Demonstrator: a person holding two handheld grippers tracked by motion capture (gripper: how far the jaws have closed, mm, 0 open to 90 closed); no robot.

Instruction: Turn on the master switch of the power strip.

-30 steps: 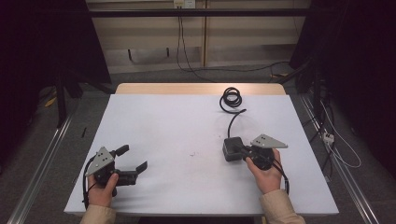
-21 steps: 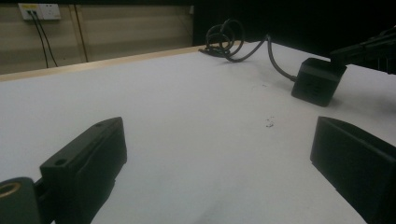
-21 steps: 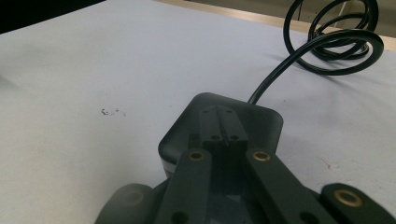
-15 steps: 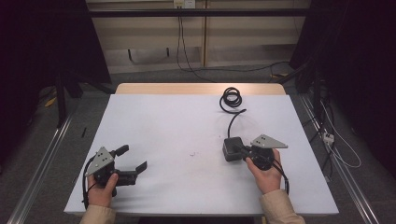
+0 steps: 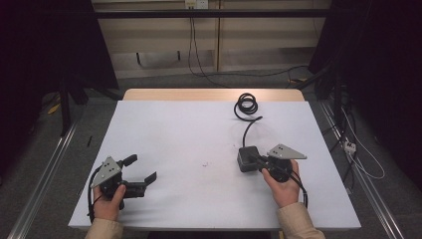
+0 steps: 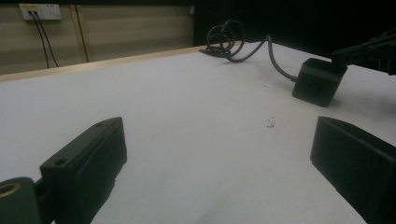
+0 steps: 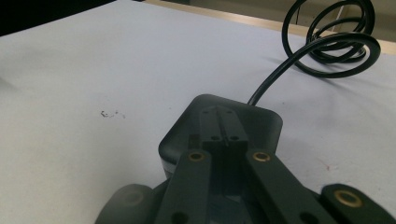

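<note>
A black power adapter point(image 5: 245, 158) lies on the white table point(image 5: 174, 124) right of centre. Its cable runs back to a coil point(image 5: 246, 105) near the far edge. My right gripper point(image 5: 258, 162) is shut, its tips lying over the adapter's top point(image 7: 266, 123), with nothing visibly clamped between the jaws. In the right gripper view the gripper point(image 7: 223, 134) has its two jaws pressed together. My left gripper point(image 5: 141, 168) rests open at the near left, far from the adapter point(image 6: 319, 81). Between its spread jaws my left gripper point(image 6: 219, 158) has only bare tabletop.
A small dark speck point(image 5: 205, 163) marks the table between the two grippers. The coil point(image 6: 224, 39) sits by the wooden far edge. Loose cables and a power strip point(image 5: 348, 146) lie on the floor to the right. Metal rails run along both sides.
</note>
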